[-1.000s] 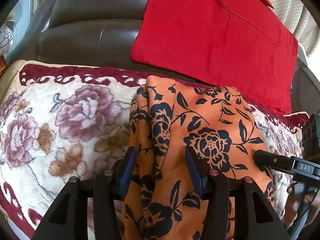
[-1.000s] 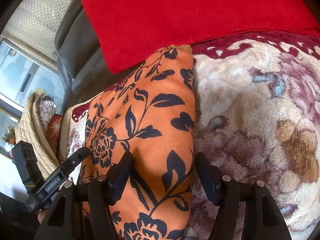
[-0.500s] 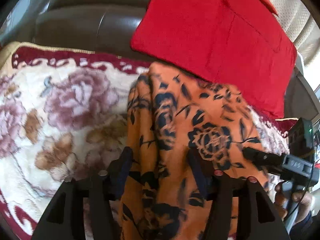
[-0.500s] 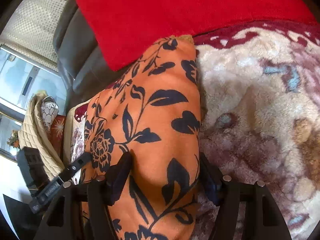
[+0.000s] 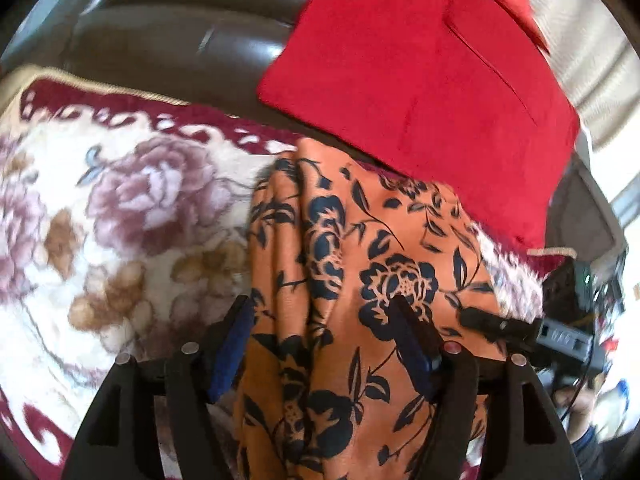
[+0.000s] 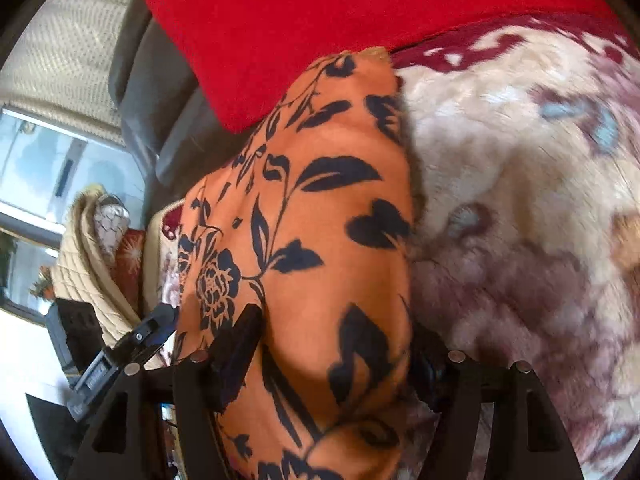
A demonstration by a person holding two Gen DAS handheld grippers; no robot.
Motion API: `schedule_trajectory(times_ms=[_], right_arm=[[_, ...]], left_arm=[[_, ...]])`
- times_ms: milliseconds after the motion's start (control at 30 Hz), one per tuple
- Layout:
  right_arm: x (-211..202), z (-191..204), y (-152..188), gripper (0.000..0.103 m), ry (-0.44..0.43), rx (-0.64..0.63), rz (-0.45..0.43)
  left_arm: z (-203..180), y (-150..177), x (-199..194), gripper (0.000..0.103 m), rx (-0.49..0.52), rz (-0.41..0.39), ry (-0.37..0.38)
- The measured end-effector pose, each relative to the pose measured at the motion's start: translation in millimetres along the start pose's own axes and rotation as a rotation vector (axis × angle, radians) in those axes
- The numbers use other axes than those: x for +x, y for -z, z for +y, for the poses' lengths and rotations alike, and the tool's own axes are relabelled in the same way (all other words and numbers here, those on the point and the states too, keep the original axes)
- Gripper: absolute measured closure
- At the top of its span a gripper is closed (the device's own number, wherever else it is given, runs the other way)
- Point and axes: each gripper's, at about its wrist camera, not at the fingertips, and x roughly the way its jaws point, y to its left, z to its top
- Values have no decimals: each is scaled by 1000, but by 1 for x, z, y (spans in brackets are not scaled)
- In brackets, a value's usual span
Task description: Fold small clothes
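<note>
Left wrist view. The left gripper [image 5: 320, 344] has its jaws spread wide, with the near end of the orange floral garment [image 5: 372, 280] lying between the fingers; neither pad presses the cloth, so nothing is pinched. The garment lies lengthwise on a plush floral blanket [image 5: 120, 220] over a dark leather sofa [image 5: 180, 32], its far end touching the lower edge of a red cushion [image 5: 420, 68]. The other tool's finger shows at the garment's right edge.

Right wrist view. The right gripper [image 6: 332, 344] likewise straddles the garment [image 6: 320, 208], jaws apart; cloth bulges up between them and hides the right finger's pad, though no firm pinch is evident. The blanket [image 6: 520, 200] lies to the right, the cushion [image 6: 320, 20] beyond.

Risks, as judged. If the jaws close on only the top layer, the folded layers may separate when lifted. The smooth cloth could slip from a shallow grip, and the plush pile may snag or be pinched together with the garment. Uneven lifting by the two tools would skew the fold.
</note>
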Motion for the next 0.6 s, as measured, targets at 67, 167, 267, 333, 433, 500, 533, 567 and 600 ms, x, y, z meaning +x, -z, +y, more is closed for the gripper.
schedule_trajectory(times_ms=[67,167,267,333,433,500,533,567,600], right_arm=[[2,-2,-1,33,-3,6,3],[12,9,-4,34,30,-45,25],[14,18,-6,61,43,-93,45],[2,31,-7,68,58,-141,29],[-31,48,-9,69,79,-209,-17],[-69,44,-16,69,88,-219,-71],[-84,41,-21,69,94,-217,-89],[-101,36,-26,69,100,-211,-104],[-117,29,-32,69,108,-200,-119]], left_arm=[[3,3,22,31,5,62,-41],[20,5,36,44,-61,77,30],[9,3,24,72,-2,60,46],[-3,1,19,75,20,47,33],[-29,-7,7,76,35,8,96],[-62,-15,0,75,80,-28,149],[-75,-18,0,75,92,-35,163],[-93,-22,1,75,102,-40,182],[-108,-25,4,75,112,-42,200]])
